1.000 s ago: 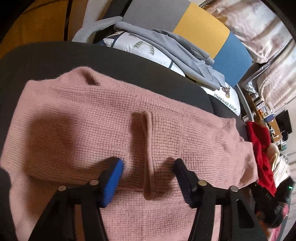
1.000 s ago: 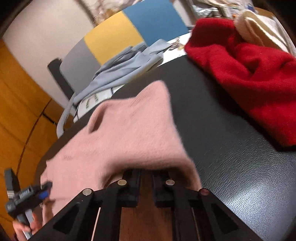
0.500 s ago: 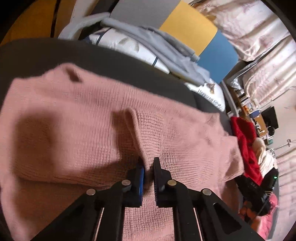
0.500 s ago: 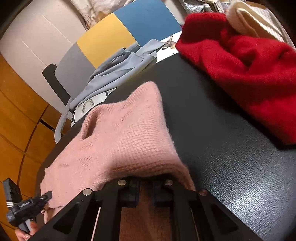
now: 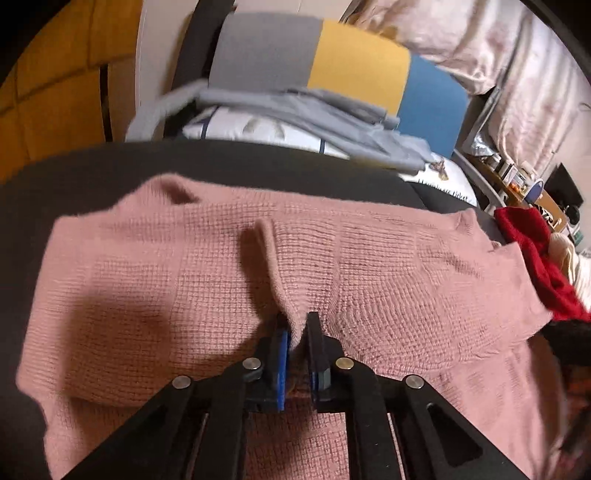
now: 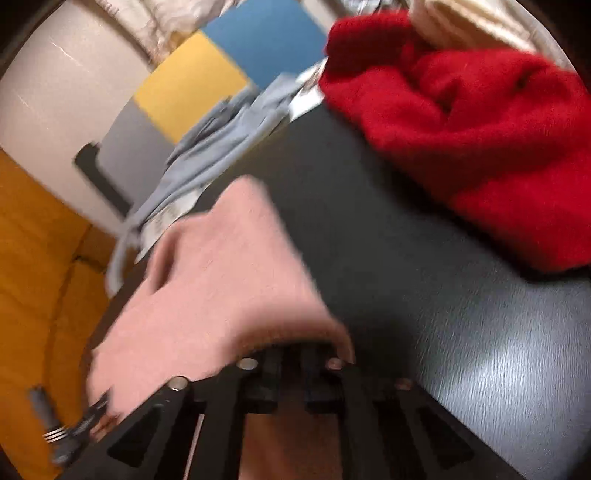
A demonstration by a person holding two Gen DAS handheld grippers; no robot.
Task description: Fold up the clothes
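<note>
While both grippers' jaws, opening, pinch one pink sweater [image 5: 369,266], one red garment [image 6: 480,122] lies apart.

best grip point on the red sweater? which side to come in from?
Probably the near rumpled edge of the red sweater, coming in low across the bare black table: it is bunched into raised folds there, while a cream garment overlaps its far side.

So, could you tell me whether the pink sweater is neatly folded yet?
Not yet: the pink sweater lies spread across the black surface, with one raised ridge pinched in the left gripper.
</note>
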